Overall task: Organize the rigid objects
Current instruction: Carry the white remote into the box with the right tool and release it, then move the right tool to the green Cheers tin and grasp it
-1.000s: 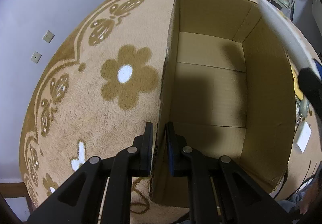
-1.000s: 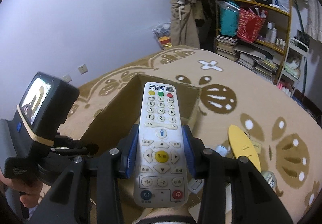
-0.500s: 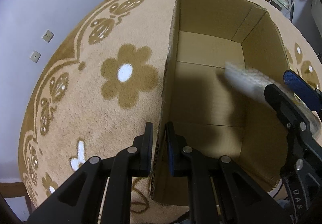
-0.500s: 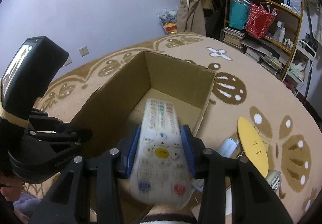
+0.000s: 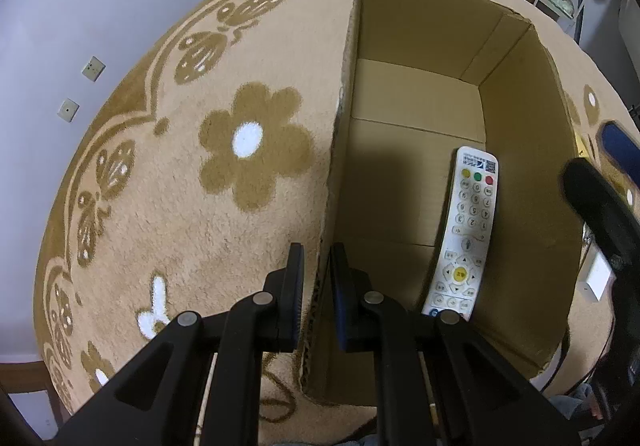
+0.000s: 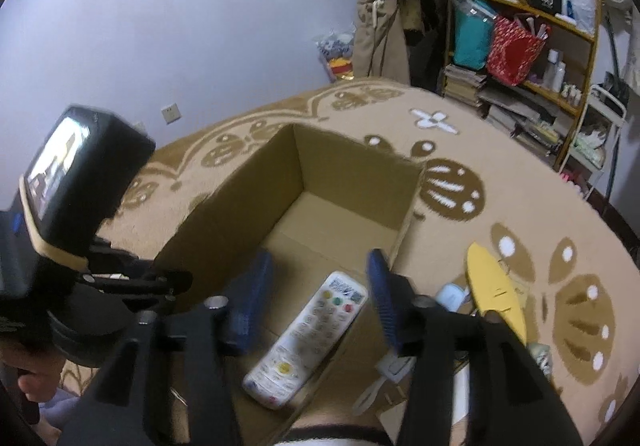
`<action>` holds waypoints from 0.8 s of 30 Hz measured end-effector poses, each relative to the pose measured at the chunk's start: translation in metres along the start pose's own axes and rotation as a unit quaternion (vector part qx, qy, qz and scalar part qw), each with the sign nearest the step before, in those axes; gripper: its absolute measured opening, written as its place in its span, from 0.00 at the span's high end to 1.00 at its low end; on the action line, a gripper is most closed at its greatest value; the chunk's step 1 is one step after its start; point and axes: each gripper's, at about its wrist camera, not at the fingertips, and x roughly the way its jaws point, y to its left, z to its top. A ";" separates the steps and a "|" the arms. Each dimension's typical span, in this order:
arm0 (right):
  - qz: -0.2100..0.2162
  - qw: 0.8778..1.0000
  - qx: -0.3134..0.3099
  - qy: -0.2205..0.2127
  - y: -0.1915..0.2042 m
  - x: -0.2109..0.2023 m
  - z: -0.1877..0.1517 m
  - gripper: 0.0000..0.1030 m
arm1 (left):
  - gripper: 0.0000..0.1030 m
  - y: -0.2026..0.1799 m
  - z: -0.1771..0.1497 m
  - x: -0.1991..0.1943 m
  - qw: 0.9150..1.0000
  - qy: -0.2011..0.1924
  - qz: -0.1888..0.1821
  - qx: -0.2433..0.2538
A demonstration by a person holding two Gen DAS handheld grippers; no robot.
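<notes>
An open cardboard box (image 5: 404,25) (image 6: 240,213) stands on the patterned carpet. My left gripper (image 5: 318,260) is shut on the rim of its left wall, pointing steeply down. A white remote control (image 5: 466,230) (image 6: 308,334) lies loose inside the box, along its right wall, buttons up. My right gripper (image 6: 320,262) hovers over it. Its jaws are opening and stand wide apart, their blue pads clear of the remote. One of the right gripper's fingers (image 5: 592,201) shows at the right edge of the left wrist view.
Beside the box's right wall lie a yellow flat piece (image 6: 496,294), a pale blue item (image 6: 452,296) and small white things (image 6: 394,366). A cluttered shelf (image 6: 520,45) and hanging coats stand at the back. A hand (image 6: 28,386) holds the left gripper's handle.
The right gripper tipped down over the box and its jaws parted. The remote left them and now lies on the box floor. The left gripper has kept still on the wall.
</notes>
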 end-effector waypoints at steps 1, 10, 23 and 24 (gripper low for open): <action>-0.007 1.000 0.001 -0.007 -0.001 -0.003 0.001 0.32 | 0.88 0.000 0.000 0.000 1.000 0.000 -0.001 -0.001; -0.074 0.996 0.003 -0.040 -0.019 -0.022 0.006 0.00 | 0.88 0.001 0.000 0.001 1.000 0.002 -0.003 -0.003; -0.118 0.990 0.082 0.009 -0.100 -0.017 -0.026 0.00 | 0.88 0.003 0.000 0.001 1.000 0.000 -0.006 -0.004; -0.121 0.988 0.094 0.013 -0.108 -0.017 -0.029 0.00 | 0.88 0.004 0.000 0.001 1.000 0.000 -0.006 -0.004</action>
